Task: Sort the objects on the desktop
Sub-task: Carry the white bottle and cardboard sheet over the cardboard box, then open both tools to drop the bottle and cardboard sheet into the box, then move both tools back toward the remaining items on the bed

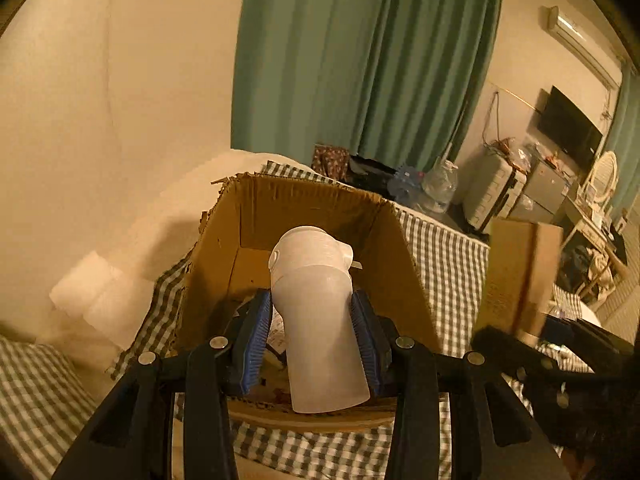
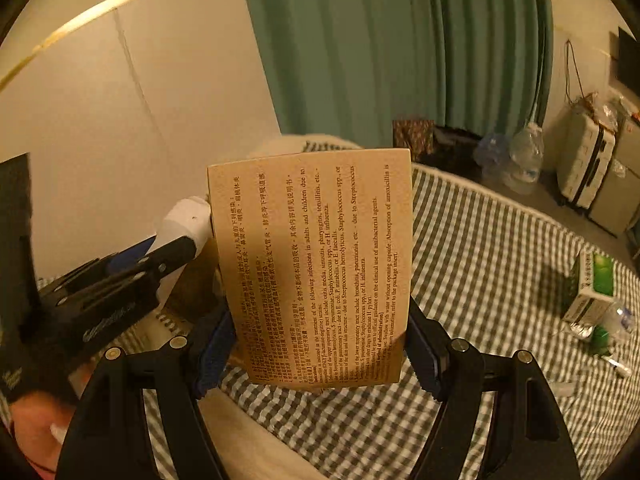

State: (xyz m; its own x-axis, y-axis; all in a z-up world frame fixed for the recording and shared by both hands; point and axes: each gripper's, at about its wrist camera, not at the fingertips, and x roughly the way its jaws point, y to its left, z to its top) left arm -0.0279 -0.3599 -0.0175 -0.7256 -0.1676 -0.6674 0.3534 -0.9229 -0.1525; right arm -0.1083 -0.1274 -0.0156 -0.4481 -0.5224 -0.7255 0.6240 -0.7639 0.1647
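Note:
My left gripper is shut on a white plastic bottle and holds it upright over an open cardboard box that stands on the checked cloth. My right gripper is shut on a flat brown medicine box with printed text, held upright above the cloth. That brown box also shows blurred at the right of the left wrist view. The left gripper and the bottle's white cap show at the left of the right wrist view.
A green-and-white carton and small plastic items lie on the checked cloth at the right. A white pillow lies left of the cardboard box. Green curtains, bottles and a suitcase stand behind.

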